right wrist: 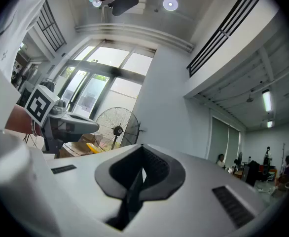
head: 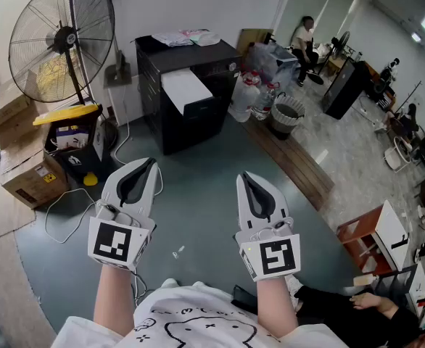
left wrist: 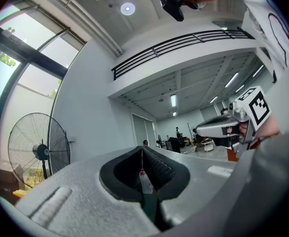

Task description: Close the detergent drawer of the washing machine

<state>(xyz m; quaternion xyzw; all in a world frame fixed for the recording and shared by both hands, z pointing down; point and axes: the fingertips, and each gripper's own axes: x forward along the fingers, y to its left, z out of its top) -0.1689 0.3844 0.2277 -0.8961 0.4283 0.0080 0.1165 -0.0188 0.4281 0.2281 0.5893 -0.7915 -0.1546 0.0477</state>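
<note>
No washing machine or detergent drawer shows in any view. In the head view my left gripper and right gripper are held side by side above the grey-green floor, both pointing away from me and roughly level. The left gripper has its dark pads pressed together with nothing between them. The right gripper is shut the same way and holds nothing. Each gripper view shows the other gripper alongside: the right gripper in the left one, the left gripper in the right one.
A black cabinet with a white box on it stands ahead. A standing fan and cardboard boxes are at the left, with cables on the floor. A bin, bags and desks lie to the right.
</note>
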